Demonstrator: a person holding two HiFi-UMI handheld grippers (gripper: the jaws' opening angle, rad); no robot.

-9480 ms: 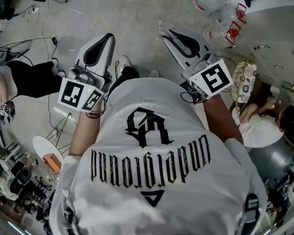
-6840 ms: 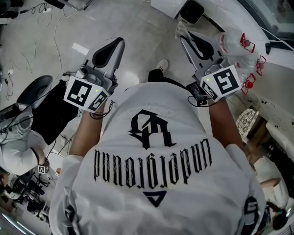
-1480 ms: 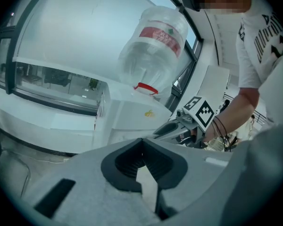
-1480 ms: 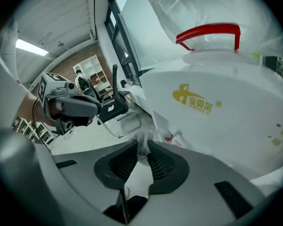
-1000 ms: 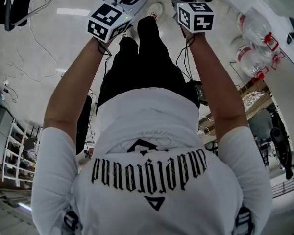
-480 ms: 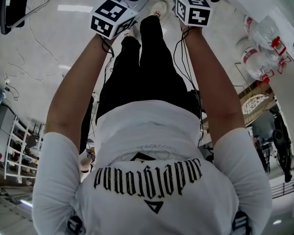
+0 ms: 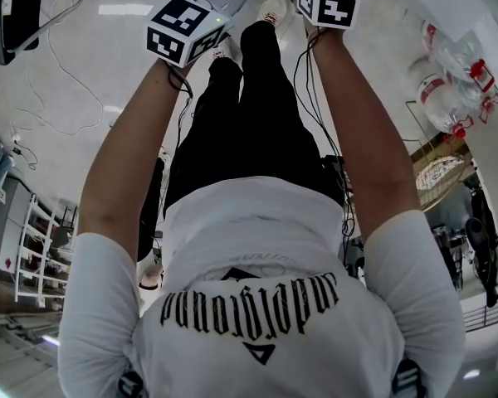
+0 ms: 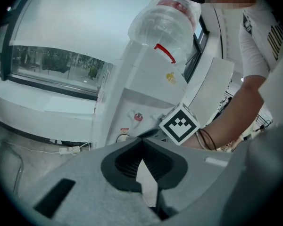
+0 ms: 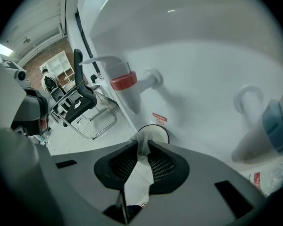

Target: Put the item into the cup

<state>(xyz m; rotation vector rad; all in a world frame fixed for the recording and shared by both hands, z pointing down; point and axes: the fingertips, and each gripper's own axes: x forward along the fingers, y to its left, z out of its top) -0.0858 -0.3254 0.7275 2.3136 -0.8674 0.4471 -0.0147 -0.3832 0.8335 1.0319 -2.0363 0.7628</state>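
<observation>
Right gripper view has the right claw (image 9: pixel 142 145) clenched on a small translucent item (image 9: pixel 143 136). The item is pinched at the tips and pokes just past them toward the water dispenser (image 9: pixel 193 74), its long axis roughly along the jaws. Left claw (image 8: pixel 142 145) is pressed together, holding nothing. No cup shows, so its direction cannot be told.

The cup (image 9: pixel 144 137) is thin-walled and translucent. The right hand-held gripper (image 9: pixel 142 146) holds it clear of any surface, with both jaws closed on its wall at the rim. The round, dark-edged mouth shows just beyond the jaw tips. In the right gripper view, the cup sits below the red tap (image 9: pixel 124 83).
</observation>
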